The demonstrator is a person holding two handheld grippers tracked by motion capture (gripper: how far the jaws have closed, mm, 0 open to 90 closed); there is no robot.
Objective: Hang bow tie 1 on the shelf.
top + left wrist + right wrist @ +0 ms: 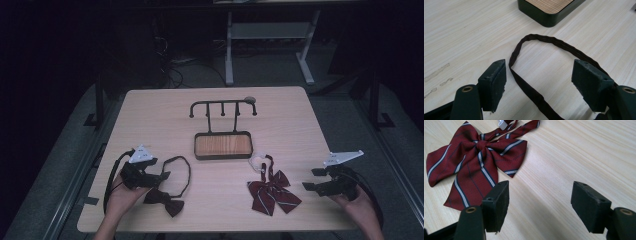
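High view: left gripper, jaws apart, straddles the dark bow tie's strap; right gripper, jaws apart, sits beside the striped red bow tie; hook stand behind, mid-table.

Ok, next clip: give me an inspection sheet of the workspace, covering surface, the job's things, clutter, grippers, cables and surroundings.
Surface: light wood table; faint scuff marks near the left gripper in the left gripper view.
Job's things: dark bow tie with its strap loop lying flat; red striped bow tie lying flat; hook rack on a wood-lined tray, hooks bare.
Clutter: nothing seen.
Grippers: left gripper open, astride the strap loop; right gripper open, beside the red striped bow tie, not touching it.
Cables: one black cable trailing from the left gripper.
Surroundings: dark room, grey floor, white desk frame behind.
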